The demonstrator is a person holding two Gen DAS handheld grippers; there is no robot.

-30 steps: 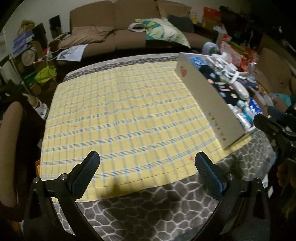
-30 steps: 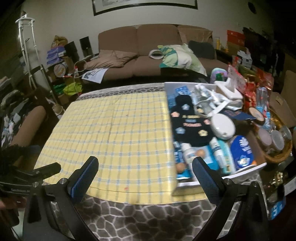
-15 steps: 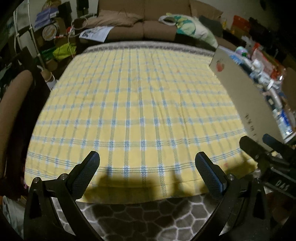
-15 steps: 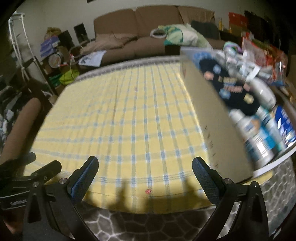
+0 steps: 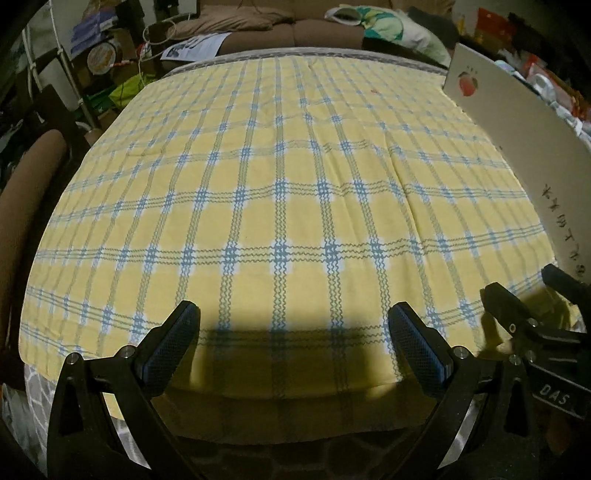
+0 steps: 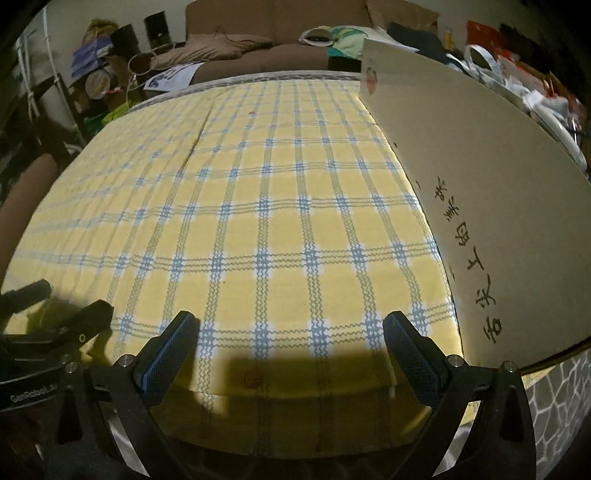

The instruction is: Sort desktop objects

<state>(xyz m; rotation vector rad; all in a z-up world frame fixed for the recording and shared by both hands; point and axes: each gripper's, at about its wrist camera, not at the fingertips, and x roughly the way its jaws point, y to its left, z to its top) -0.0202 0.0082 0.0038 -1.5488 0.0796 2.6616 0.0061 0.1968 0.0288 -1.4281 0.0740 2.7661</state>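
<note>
Both grippers sit low at the near edge of the desk (image 5: 388,64), side by side, nothing held. Left gripper (image 5: 293,343): fingers spread wide, released, empty. Right gripper (image 6: 291,347): same, fingers apart w/ only cloth between them. Each shows in the other's view, the right one at the left cam's right edge, the left one at the right cam's left edge.

The yellow-blue plaid cloth (image 5: 280,177) covers most of the desk top and is bare; no loose items on it. The things to sort are in the white cardboard box (image 6: 476,206) at the right side of the desk, standing on the cloth's right edge. From this low angle only its outer wall w/ print shows; contents mostly hidden, just a bit of clutter (image 6: 546,107) past the rim.

Step in hand, by judgement: start/approach, sorting not yet begun. Next move prob. calls for raising the right gripper over the box wall, aiming down into it and picking one item, w/ the bare cloth as drop zone. Brown sofa (image 5: 258,22) behind, not involved.
</note>
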